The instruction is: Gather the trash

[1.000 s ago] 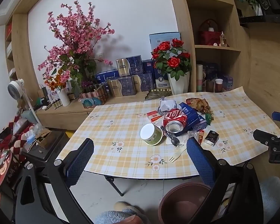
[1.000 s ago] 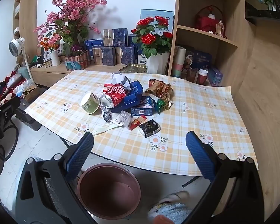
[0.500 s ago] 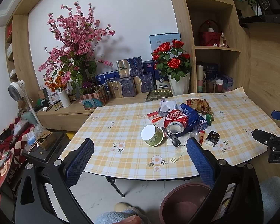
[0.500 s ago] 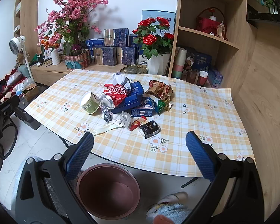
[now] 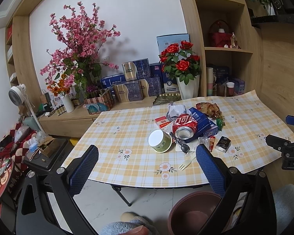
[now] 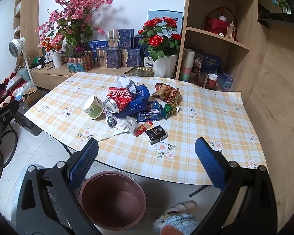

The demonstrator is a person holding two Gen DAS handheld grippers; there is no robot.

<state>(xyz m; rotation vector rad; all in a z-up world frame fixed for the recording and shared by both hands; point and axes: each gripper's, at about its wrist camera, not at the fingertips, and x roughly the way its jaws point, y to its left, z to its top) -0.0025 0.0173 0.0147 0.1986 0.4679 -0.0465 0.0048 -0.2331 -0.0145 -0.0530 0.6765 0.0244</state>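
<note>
Table edge: yellow plaid tablecloth (image 6: 215, 129) ends just ahead of me; I see bare cloth along it.
Trash: crushed red soda can (image 6: 118, 98), green paper cup (image 6: 93, 107) and black wrapper (image 6: 155, 133) lie mid-table, beyond both grippers.
Left gripper (image 5: 147, 165): spread wide, empty.
Right gripper (image 6: 146, 156): spread wide, empty.
View difference: right shows the whole round brown bin (image 6: 112, 195) on the floor below the edge; left only part.

Ahead of your fingers the trash pile (image 6: 131, 105) sits mid-table (image 6: 205, 121); the bin (image 6: 112, 197) stands on the floor below, nearer you.
</note>
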